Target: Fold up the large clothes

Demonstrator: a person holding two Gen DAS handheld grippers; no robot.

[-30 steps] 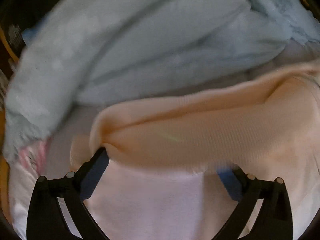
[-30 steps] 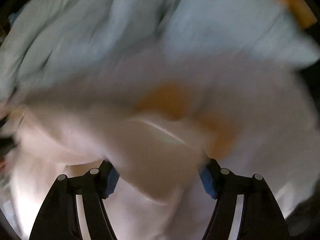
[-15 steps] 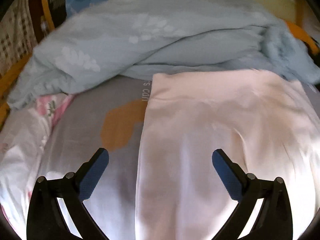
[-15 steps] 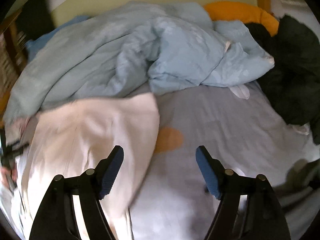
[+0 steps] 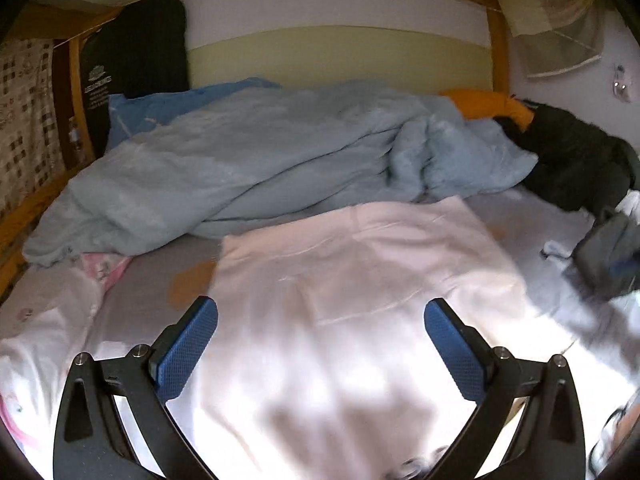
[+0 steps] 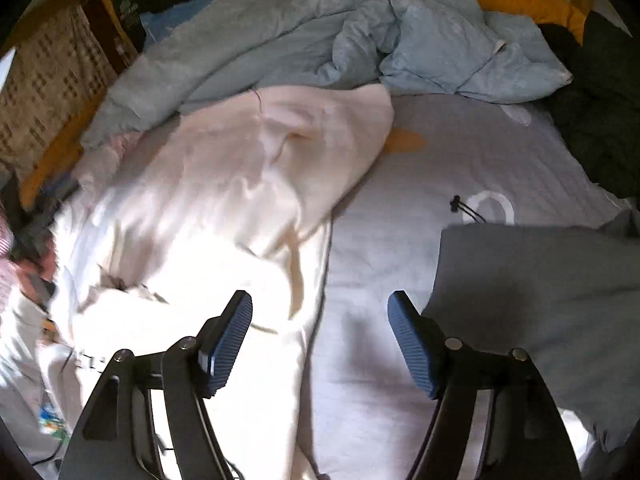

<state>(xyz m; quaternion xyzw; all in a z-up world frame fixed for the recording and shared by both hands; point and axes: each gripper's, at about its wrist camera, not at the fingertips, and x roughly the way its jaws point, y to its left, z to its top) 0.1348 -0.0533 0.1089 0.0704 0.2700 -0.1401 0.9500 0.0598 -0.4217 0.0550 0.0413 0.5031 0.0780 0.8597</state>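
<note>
Left wrist view: left gripper (image 5: 320, 344) hanging wide apart, holding nothing, above the pale pink garment (image 5: 360, 272) lying folded on the bed (image 5: 532, 216). Right wrist view: right gripper (image 6: 320, 336) apart, jaws closing on nothing, over bare sheet; garment (image 6: 240, 184) lying just left, grey cloth (image 6: 540, 288) right.

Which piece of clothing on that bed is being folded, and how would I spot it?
Start at the crumpled blue duvet heaped across the bed's far end. Just in front of it, spread flat on the grey sheet, lies the pale pink garment. It is the only smooth, pink piece there.
</note>
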